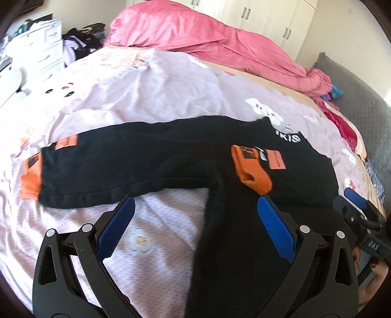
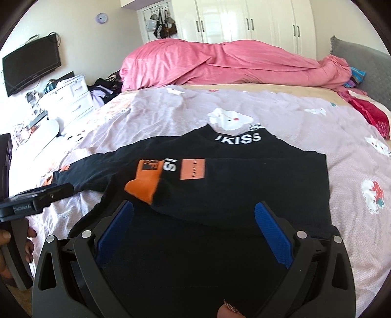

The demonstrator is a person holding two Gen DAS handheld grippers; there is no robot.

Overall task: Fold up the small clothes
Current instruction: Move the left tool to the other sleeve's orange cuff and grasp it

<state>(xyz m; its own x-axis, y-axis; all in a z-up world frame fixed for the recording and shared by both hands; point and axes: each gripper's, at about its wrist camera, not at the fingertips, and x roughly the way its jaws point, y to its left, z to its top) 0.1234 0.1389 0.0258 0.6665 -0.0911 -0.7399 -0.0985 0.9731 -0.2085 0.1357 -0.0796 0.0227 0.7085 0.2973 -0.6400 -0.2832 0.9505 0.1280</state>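
Note:
A black long-sleeved shirt (image 1: 244, 232) (image 2: 244, 186) with orange cuffs and white "KISS" lettering lies flat on the lilac bedsheet (image 1: 146, 93). Its far sleeve (image 1: 122, 159) stretches out to the left and ends in an orange cuff (image 1: 30, 181). The other sleeve is folded across the chest, with its orange cuff (image 1: 251, 171) (image 2: 144, 188) on top. My left gripper (image 1: 195, 199) hovers open over the armpit area, holding nothing. My right gripper (image 2: 194, 204) is open above the shirt's body, also holding nothing. Each gripper shows at the edge of the other's view.
A bunched pink duvet (image 2: 220, 63) lies along the far side of the bed. A grey headboard (image 2: 366, 63) and red cloth (image 2: 371, 115) sit at the right. White drawers (image 2: 73, 97), a clothes pile (image 2: 105, 90) and a wall television (image 2: 31, 66) are at the left. White wardrobes (image 2: 244, 19) stand behind.

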